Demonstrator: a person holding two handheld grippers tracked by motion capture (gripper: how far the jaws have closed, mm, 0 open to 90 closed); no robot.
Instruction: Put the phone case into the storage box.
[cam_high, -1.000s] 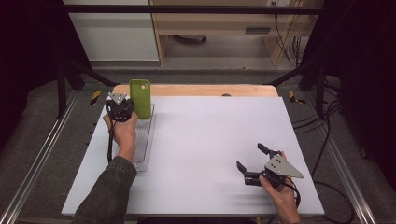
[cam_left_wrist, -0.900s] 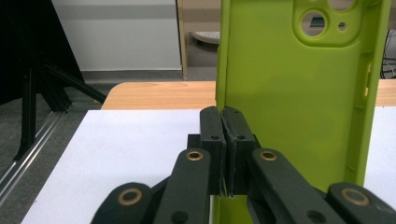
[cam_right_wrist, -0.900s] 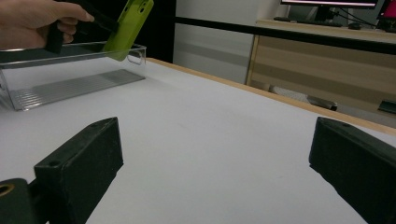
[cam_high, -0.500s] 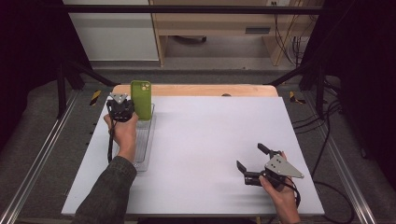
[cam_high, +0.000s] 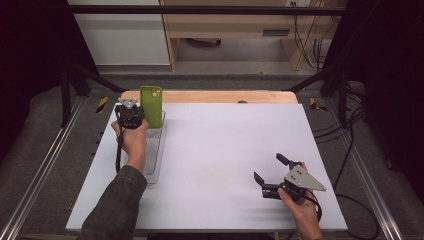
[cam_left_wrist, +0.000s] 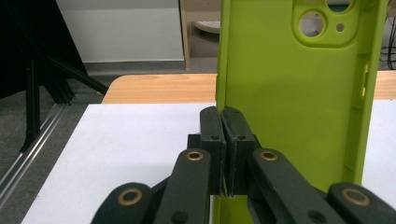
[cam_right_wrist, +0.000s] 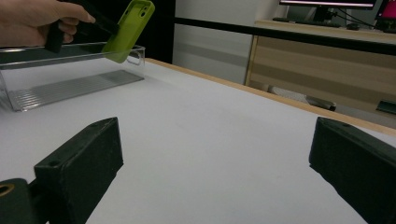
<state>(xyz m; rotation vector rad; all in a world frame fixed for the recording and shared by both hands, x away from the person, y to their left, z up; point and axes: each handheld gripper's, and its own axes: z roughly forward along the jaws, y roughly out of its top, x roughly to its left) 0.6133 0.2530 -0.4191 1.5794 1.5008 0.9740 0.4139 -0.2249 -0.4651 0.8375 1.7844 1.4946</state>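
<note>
A lime-green phone case (cam_high: 151, 106) stands upright over the far end of a clear plastic tray (cam_high: 159, 150) at the table's left. My left gripper (cam_high: 141, 113) is shut on the case's left edge. In the left gripper view the jaws (cam_left_wrist: 225, 116) pinch that edge, and the case (cam_left_wrist: 299, 102) rises with its camera cut-out at the top. My right gripper (cam_high: 269, 167) rests low near the front right of the white table, open with nothing between its fingers (cam_right_wrist: 217, 140). From there the case (cam_right_wrist: 128, 28) hangs tilted over the tray (cam_right_wrist: 70, 84).
The white tabletop (cam_high: 225, 140) spreads between the two grippers. A wooden strip (cam_high: 210, 96) runs along the far edge. Metal rails and cables flank the table on both sides.
</note>
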